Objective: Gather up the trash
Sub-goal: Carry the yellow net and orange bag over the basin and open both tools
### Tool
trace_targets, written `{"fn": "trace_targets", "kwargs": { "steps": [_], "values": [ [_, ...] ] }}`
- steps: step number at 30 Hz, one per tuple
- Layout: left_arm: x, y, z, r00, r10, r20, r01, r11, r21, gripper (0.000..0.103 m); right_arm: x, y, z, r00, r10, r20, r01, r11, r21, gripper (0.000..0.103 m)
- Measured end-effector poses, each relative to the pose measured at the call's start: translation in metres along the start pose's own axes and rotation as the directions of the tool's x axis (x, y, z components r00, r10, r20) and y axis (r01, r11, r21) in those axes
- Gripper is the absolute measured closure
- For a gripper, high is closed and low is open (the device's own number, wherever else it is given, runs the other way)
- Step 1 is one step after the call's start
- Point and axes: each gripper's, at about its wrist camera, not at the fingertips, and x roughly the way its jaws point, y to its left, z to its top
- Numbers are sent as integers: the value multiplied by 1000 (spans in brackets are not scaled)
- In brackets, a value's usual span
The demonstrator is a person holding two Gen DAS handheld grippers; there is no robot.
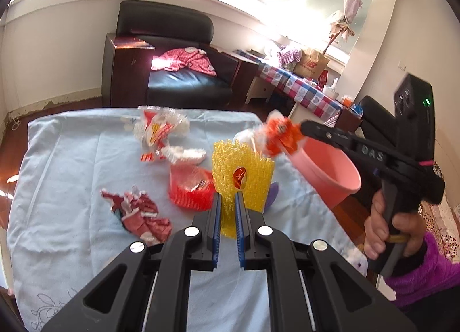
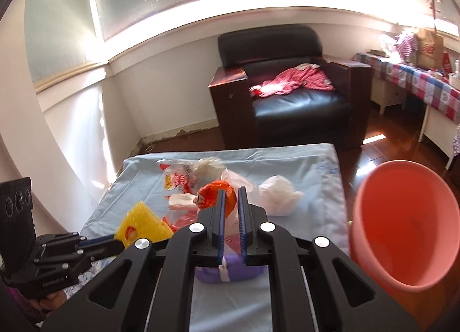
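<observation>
Right hand-held gripper [image 2: 231, 196] is clamped on an orange wrapper [image 1: 280, 136] near the pink bin [image 1: 333, 176], left hand-held gripper [image 1: 228, 202] clamps yellow netting [image 1: 244, 171], while several scraps [image 1: 143, 215] at 10 o'clock wait on the table [image 1: 72, 159].

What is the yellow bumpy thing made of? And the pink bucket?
The yellow net sleeve looks like soft foam plastic mesh: an open lattice of holes, slightly glossy, with a red sticker. The left gripper pinches it. The pink bucket looks like smooth moulded plastic, matte with a soft sheen, and an even rim.
</observation>
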Motion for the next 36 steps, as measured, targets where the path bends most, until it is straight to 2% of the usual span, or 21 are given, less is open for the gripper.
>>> {"fn": "trace_targets", "kwargs": {
  "steps": [7,15,26,36],
  "values": [
    [11,-25,26,998,-13,56,12,1000,5,95,-35,-32,0,991,-113,72,109,993,47,94],
    [45,-67,51,996,-63,64,61,998,32,95,-62,-80,-6,966,-235,108,220,966,132,94],
    [112,-132,66,991,-133,13,131,987,95,95,-70,-138,-18,931,-353,91,325,917,232,94],
    [173,-173,73,985,-160,-58,165,981,99,94,-66,-161,-33,920,-390,49,364,892,268,94]
  ]
}}
